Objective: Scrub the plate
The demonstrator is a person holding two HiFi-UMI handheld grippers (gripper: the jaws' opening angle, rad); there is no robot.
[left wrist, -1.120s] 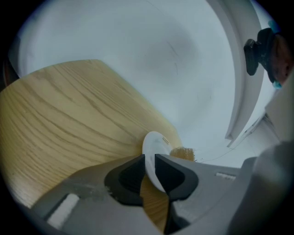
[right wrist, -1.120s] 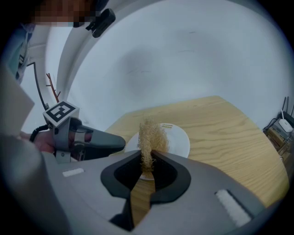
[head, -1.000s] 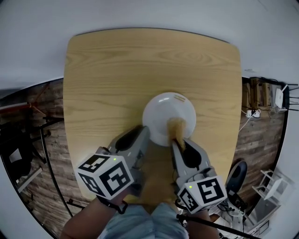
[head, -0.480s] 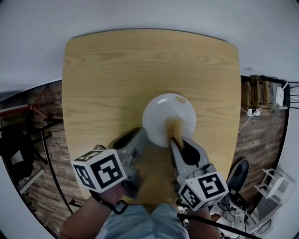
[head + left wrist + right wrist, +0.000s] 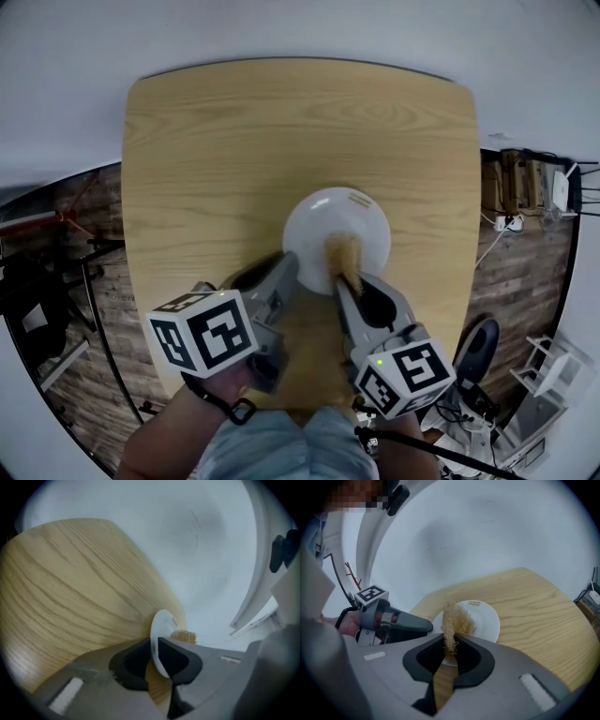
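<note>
A white plate [image 5: 352, 220] lies on the wooden table [image 5: 234, 141], near its front right. My left gripper [image 5: 284, 274] is shut on the plate's near-left rim; in the left gripper view the plate [image 5: 162, 623] shows edge-on between the jaws of the left gripper [image 5: 154, 645]. My right gripper [image 5: 348, 284] is shut on a tan fibrous scrubber [image 5: 343, 256] that rests on the plate's near part. In the right gripper view the scrubber [image 5: 455, 619] stands up from the right gripper [image 5: 450, 645] over the plate [image 5: 485, 620], with the left gripper [image 5: 427, 626] at the plate's left edge.
The table's front edge lies just under both grippers, close to the person's legs [image 5: 281, 450]. Cables and power strips [image 5: 525, 202] lie on the wooden floor to the right. A dark metal stand [image 5: 56, 291] is on the floor at the left.
The left gripper swung out to the left, then came back in on the plate's rim. The plate and scrubber have shifted slightly left.
</note>
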